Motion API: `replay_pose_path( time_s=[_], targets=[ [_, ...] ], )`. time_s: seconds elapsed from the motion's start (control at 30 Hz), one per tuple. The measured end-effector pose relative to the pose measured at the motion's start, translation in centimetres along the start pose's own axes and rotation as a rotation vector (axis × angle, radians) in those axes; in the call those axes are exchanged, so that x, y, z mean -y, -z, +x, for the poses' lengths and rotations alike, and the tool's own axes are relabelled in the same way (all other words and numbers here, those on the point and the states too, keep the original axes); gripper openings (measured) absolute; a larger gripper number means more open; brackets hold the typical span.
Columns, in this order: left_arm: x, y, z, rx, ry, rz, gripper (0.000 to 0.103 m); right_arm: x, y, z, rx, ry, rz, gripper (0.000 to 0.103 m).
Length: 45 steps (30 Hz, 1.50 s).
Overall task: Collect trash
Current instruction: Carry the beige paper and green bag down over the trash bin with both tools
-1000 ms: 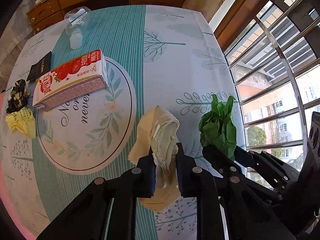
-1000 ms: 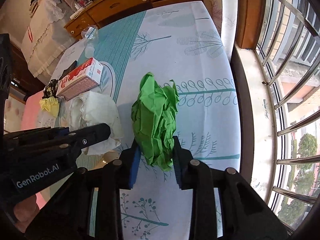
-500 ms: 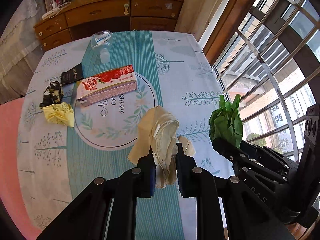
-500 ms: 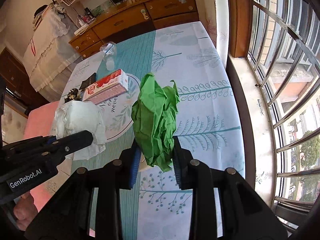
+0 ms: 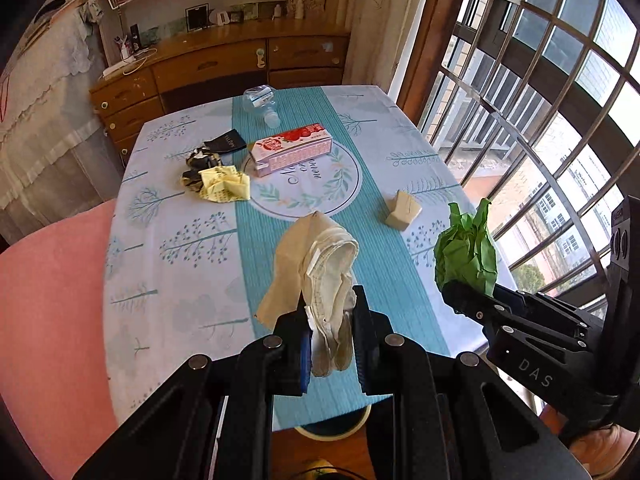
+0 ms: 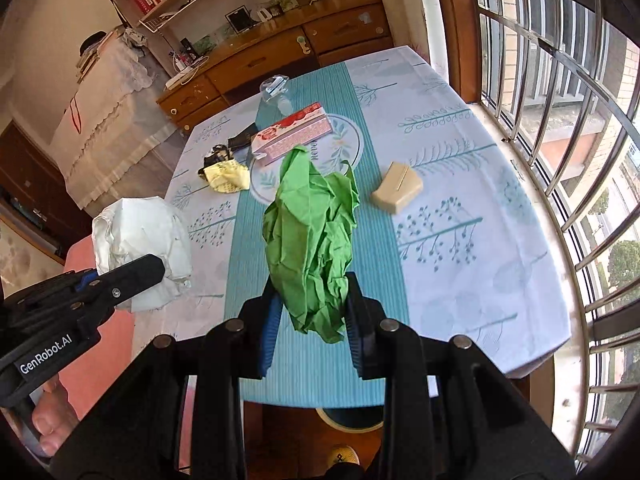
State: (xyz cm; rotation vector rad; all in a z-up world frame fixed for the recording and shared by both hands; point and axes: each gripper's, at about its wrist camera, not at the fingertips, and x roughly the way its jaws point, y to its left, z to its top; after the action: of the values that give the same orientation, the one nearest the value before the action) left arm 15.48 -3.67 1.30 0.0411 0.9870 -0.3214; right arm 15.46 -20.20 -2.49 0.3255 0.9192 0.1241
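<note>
Both cameras ride just behind their tongs, raised off the near edge of the counter (image 5: 172, 248), tilted steeply down and facing the far wooden sideboard (image 5: 224, 64). Left view sits leftward, right view nearer the barred window (image 6: 560, 92). Shared: the counter top, the red-and-pink carton (image 5: 291, 149), each other's tongs.

Round bin (image 6: 352, 420) under table (image 6: 520, 280) edge mostly hidden; bottle (image 5: 262, 104) label unreadable.
</note>
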Motion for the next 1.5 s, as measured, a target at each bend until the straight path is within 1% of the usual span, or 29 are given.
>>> replay_pose_path(
  time_s=[0.17, 0.37, 0.47, 0.53, 0.57, 0.63, 0.77, 0.9, 1.07, 1.17, 1.27, 1.4, 1.5],
  targets=[
    [-2.5, 5.7, -3.1, -0.014, 0.015, 0.006, 0.016, -3.4, 5.8, -1.9, -0.024, 0.013, 0.010, 0.026],
    [-4.3, 11.5, -4.6, -0.063, 0.026, 0.009, 0.016, -5.8, 10.8, -3.2, -0.071, 0.033, -0.001, 0.026],
    [-4.4, 13.6, -4.9, -0.086, 0.031, 0.008, 0.016, -6.4, 12.1, -3.9, -0.089, 0.040, -0.010, 0.026],
    [-3.8, 14.1, -4.5, -0.101, 0.031, 0.005, 0.016, -5.9, 12.2, -4.0, -0.102, 0.043, -0.009, 0.026],
    [-3.8, 14.8, -4.6, -0.108, 0.033, 0.003, 0.016, -5.9, 12.6, -4.2, -0.109, 0.046, -0.007, 0.026],
    [-3.2, 15.2, -4.2, -0.119, 0.032, 0.004, 0.016, -5.3, 13.2, -4.2, -0.126, 0.051, -0.006, 0.026],
    [-2.2, 16.6, -3.3, -0.148, 0.021, 0.008, 0.016, -4.1, 14.7, -3.2, -0.180, 0.051, 0.006, 0.026],
    [-1.3, 18.5, -1.0, -0.205, 0.014, -0.003, 0.016, -2.4, 16.9, -1.4, -0.242, 0.039, 0.040, 0.026],
    [-0.2, 22.0, 3.9, -0.289, -0.001, -0.038, 0.016, 0.4, 20.1, 2.3, -0.326, 0.029, 0.071, 0.026],
    [0.1, 24.4, 7.5, -0.331, -0.009, -0.063, 0.016, 2.2, 22.3, 5.2, -0.366, 0.029, 0.082, 0.026],
    [0.3, 26.7, 11.0, -0.358, -0.030, -0.064, 0.016, 4.2, 24.4, 8.8, -0.397, 0.028, 0.110, 0.026],
    [-0.2, 29.6, 16.6, -0.405, -0.040, -0.094, 0.017, 6.8, 27.1, 13.8, -0.431, 0.029, 0.155, 0.026],
    [-0.9, 31.3, 20.6, -0.425, -0.047, -0.119, 0.017, 8.4, 28.7, 17.1, -0.445, 0.031, 0.181, 0.026]
  ],
)
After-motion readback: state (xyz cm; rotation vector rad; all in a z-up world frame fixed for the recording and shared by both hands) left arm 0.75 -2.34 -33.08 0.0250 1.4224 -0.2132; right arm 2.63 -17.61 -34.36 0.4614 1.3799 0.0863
